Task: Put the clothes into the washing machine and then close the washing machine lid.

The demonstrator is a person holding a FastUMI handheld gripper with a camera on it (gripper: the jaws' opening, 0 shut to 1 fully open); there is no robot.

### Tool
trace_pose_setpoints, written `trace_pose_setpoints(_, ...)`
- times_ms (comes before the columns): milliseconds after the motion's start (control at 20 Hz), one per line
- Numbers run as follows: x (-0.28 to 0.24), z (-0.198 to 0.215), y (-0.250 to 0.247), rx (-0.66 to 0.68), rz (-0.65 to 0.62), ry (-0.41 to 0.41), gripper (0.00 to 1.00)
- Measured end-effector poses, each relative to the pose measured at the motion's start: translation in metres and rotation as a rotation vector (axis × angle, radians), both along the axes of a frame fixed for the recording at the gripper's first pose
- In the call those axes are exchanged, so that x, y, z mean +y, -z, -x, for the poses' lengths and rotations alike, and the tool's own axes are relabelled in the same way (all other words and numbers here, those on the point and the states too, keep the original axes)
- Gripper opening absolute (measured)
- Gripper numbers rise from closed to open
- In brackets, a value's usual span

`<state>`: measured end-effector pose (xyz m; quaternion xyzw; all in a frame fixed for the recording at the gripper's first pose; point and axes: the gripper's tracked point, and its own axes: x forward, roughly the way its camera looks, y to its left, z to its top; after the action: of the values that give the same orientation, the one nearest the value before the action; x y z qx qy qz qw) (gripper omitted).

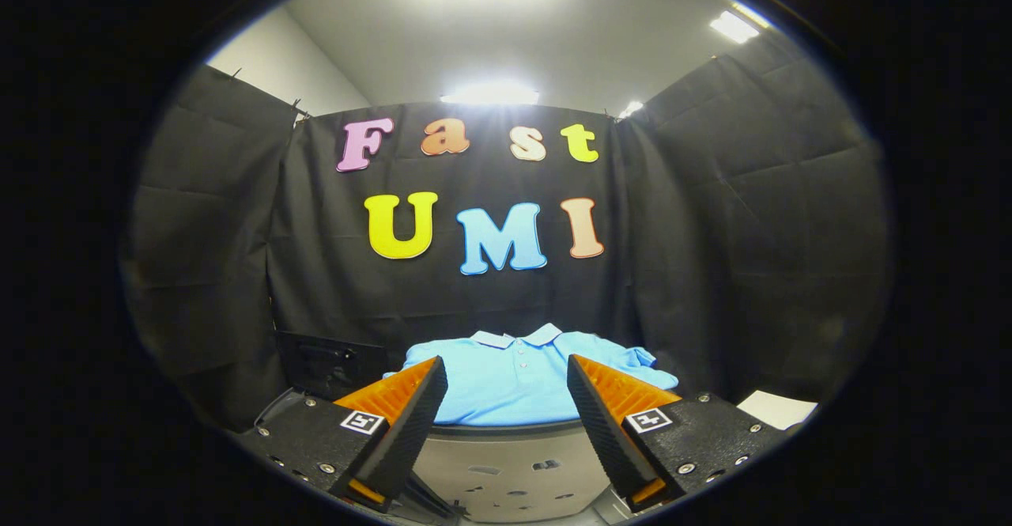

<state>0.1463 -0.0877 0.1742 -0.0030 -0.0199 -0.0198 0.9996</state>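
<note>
Booth cloth backs shirt (506, 387), partly behind spread gripper (507, 387).

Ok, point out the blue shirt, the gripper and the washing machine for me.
blue polo shirt (514, 387): gripper view, its chest below the buttons.
gripper (506, 387): gripper view, the open gap between its fingers.
washing machine (506, 463): gripper view, its grey front under the shirt.
</note>
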Motion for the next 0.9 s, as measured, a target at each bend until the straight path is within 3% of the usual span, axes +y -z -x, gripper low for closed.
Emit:
trace_pose_setpoints(250, -0.004, -0.046, -0.009, 0.032, 0.015, -0.042, 0.95)
trace_pose_setpoints(600, -0.024, -0.114, 0.001, 0.177, 0.024, -0.065, 0.95)
trace_pose_setpoints(900, -0.022, -0.171, 0.049, 0.410, -0.021, -0.120, 0.95)
